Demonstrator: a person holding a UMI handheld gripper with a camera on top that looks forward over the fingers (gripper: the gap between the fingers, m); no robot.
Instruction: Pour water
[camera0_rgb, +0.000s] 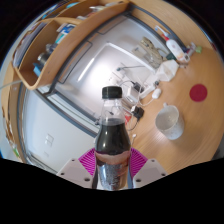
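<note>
A dark plastic bottle (111, 140) with a black cap stands upright between my fingers, lifted above the floor. My gripper (112, 165) is shut on the bottle, the pink pads (87, 159) pressing on its lower body from both sides. Down on the wooden surface, to the right of the bottle and beyond my fingers, stands a clear plastic cup (170, 121). The bottle's base is hidden below my fingers.
A red round coaster (198, 92) lies past the cup. Several small clear items (148, 88) and a white object (172, 50) sit further back. A white cabinet (62, 120) and a wooden shelf (50, 45) with items are to the left.
</note>
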